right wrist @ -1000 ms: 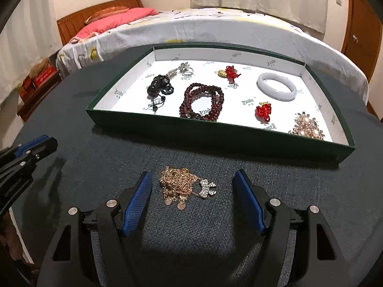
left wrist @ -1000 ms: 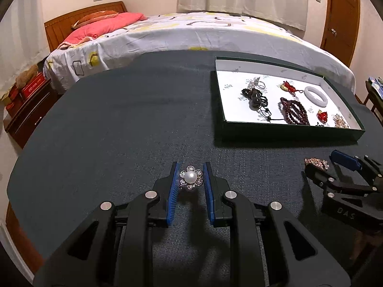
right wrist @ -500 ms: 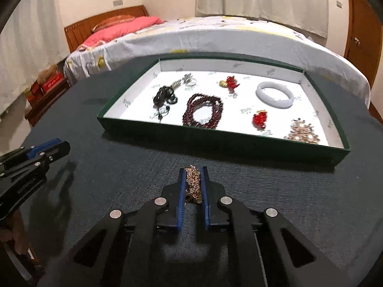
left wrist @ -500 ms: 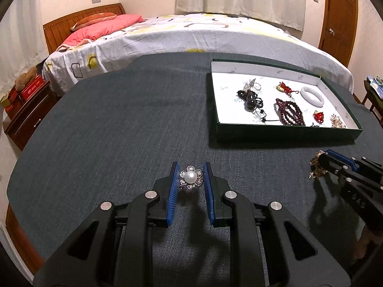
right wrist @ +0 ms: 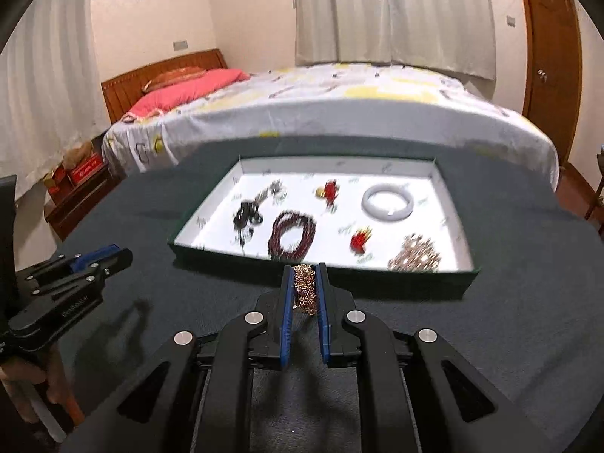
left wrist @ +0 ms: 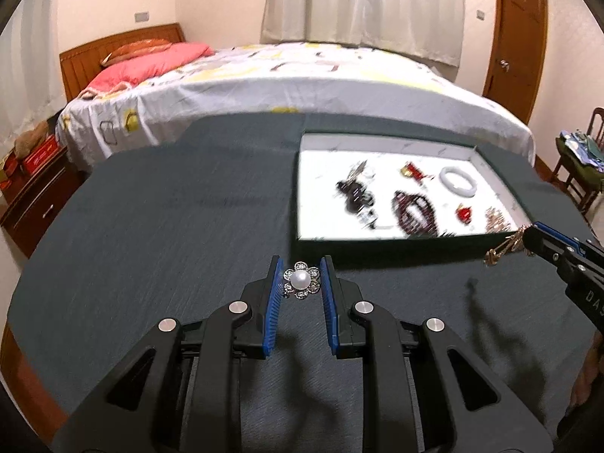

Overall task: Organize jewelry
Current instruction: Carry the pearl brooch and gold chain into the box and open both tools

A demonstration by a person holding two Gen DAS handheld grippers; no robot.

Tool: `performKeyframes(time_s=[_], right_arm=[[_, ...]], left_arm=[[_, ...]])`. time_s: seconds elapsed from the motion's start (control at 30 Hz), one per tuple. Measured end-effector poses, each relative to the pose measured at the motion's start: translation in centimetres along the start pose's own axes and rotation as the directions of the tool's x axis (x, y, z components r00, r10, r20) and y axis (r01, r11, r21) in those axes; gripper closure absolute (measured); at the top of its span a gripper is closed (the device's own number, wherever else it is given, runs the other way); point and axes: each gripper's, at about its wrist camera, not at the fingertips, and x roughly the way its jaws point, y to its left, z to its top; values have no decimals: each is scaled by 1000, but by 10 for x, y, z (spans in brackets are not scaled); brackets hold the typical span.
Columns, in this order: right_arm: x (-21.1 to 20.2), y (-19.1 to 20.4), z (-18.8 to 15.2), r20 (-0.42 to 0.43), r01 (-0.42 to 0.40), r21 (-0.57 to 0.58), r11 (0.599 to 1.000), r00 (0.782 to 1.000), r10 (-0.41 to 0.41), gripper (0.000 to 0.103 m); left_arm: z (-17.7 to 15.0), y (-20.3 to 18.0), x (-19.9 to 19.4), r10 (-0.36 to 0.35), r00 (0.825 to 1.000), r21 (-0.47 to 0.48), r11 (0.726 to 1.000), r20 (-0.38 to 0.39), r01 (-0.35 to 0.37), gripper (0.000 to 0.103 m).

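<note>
Dark green tray (right wrist: 377, 283), white inside

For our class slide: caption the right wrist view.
Right gripper shut on a gold chain, before the jewelry tray.

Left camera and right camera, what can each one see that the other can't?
Only the left camera shows the pearl flower brooch pinched in the left claw, and a chair by the door. Only the right camera shows the gold chain bunched between the right claw's blue pads, close up. Both show the green tray with the white bangle, the dark red beads and the bed.
</note>
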Motion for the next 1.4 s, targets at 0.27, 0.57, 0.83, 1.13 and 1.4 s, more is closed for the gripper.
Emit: performKeyframes(time_s=[0.27,0.57,0.83,1.13,1.4], right_arm=[[-24,-9,35,105,23,-20,1000,994,-21,91],[-25,-30,84,199,53,-26,998,979,-46,91],[-5,-46,113,236,85,-39,996,969,-74,91],[35,-70,108,187,106,-13,994,977,-102,91],[75,-90,82,90,120,16,993,989,-120,91]], left_arm=[[37,-23,-11,-71,995,16,997,75,70,83],[89,-48,-7,-103,981,54,994,164,95,83],[128,-67,17,-104,973,64,994,205,93,83],[136,-81,63,-95,981,58,995,169,86,83],[119,-93,105,-90,991,65,994,96,84,83]])
